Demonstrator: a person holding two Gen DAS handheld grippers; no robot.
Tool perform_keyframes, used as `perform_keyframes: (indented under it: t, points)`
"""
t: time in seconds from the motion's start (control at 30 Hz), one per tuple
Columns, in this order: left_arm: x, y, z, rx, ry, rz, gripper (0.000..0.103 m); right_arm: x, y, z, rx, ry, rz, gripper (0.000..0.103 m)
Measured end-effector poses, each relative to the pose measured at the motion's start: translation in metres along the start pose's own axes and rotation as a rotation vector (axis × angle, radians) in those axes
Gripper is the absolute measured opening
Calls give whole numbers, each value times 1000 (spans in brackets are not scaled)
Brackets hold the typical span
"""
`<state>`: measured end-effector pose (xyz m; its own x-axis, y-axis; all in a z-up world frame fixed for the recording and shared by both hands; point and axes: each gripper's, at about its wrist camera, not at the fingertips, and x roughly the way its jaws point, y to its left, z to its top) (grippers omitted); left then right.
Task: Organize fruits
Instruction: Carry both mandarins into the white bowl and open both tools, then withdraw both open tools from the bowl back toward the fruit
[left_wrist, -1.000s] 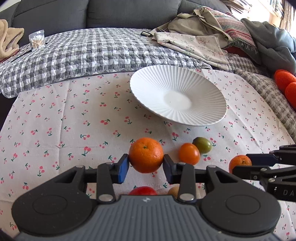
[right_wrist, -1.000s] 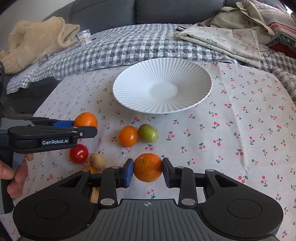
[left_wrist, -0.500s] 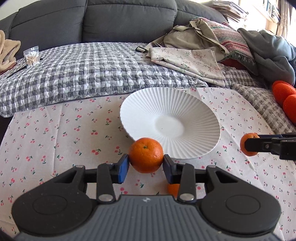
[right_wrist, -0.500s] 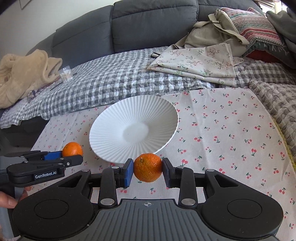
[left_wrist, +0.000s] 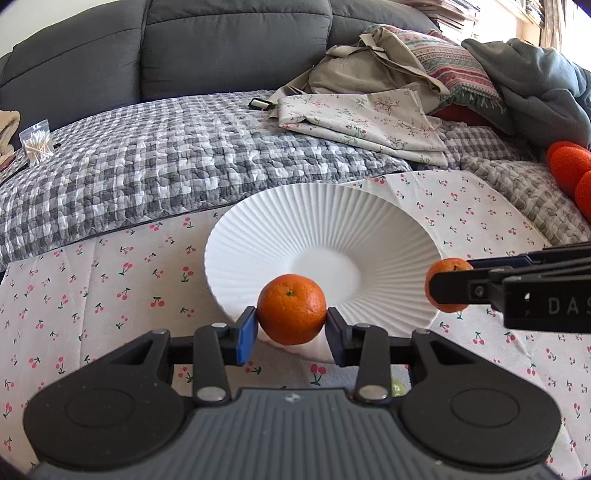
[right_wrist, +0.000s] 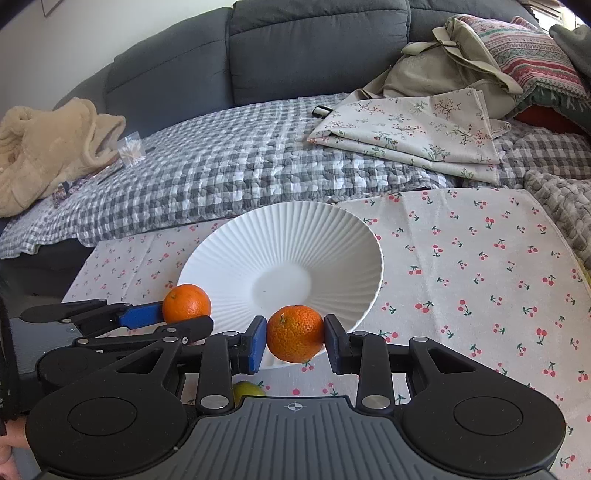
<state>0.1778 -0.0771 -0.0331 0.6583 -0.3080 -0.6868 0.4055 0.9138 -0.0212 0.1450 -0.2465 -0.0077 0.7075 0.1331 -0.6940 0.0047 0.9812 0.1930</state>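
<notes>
Over white ribbed plate (left_wrist: 369, 221) | both tongs clamp round glossy orange mandarins: left (left_wrist: 291, 314), right (right_wrist: 295, 334)

A home living room: a dark grey sofa (right_wrist: 295, 55) runs along the back, its seat covered by a grey checked quilt (right_wrist: 229, 173). Folded floral cloth (right_wrist: 413, 129), a striped cushion (right_wrist: 535, 55) and a beige fleece blanket (right_wrist: 48, 144) lie on it, and a cherry-print cloth (right_wrist: 480, 266) is spread in front.
</notes>
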Motion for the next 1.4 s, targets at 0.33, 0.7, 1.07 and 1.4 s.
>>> perform_keyframes:
  t: [0.33,0.7,1.07,1.4]
  points:
    - [20,-7,1,72,1,36,38,35,3,3,-16,37,-22,32]
    - [24,-4,2,59,-3,14,40,44,1,2,10,37,-17,35]
    - [-3,15,11,-22,-38,-11,63,17,-21,13,103,11,-19,44]
    - [-28,26,13,-103,-24,-14,64,-17,-24,13,135,-3,-15,63]
